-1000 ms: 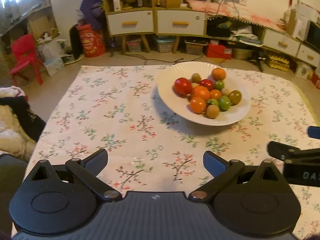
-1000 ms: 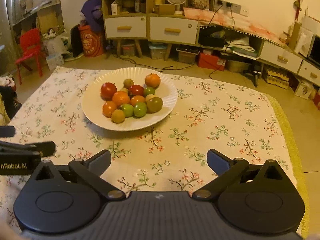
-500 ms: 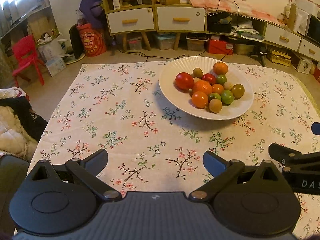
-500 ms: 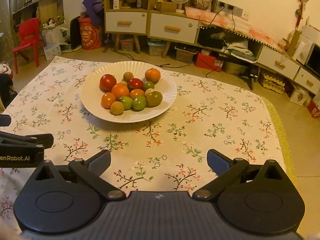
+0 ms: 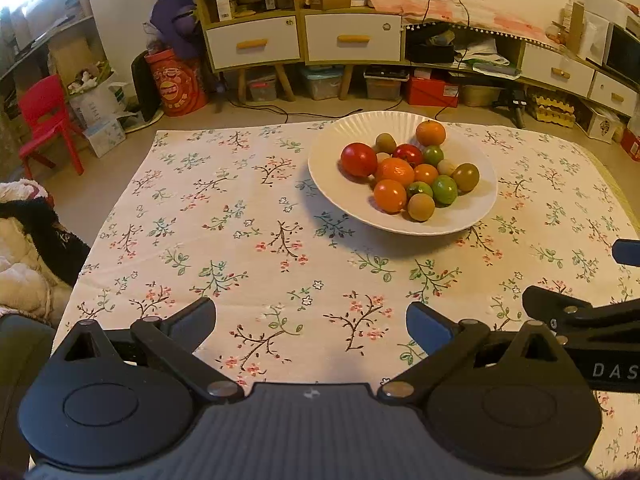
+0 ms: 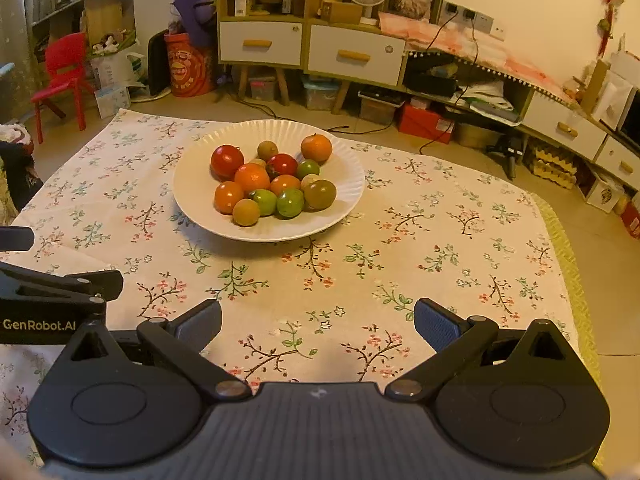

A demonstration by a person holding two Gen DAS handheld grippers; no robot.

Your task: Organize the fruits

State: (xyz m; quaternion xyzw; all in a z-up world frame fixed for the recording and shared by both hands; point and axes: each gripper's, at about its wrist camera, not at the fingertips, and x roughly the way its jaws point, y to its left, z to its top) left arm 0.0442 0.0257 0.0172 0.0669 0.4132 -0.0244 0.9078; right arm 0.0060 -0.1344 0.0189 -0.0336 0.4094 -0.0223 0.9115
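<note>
Left wrist view: we are holding the left gripper (image 5: 310,322) with jaws spread, empty — the plate (image 5: 332,148) of fruits (image 5: 408,176) is sitting ahead, slightly right. Our right gripper (image 6: 318,322) is likewise gaping — plate ahead-left on the table (image 6: 440,240).

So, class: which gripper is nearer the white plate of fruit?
Neither clearly. The left gripper and right gripper, both open, sit about equally short of the white plate; it lies ahead-right of the left, ahead-left of the right.

I see a heap of small round red, orange, green and brownish fruits (image 5: 408,176) touching one another in a shallow white ribbed plate (image 5: 340,136) on the floral tablecloth (image 5: 224,232).
</note>
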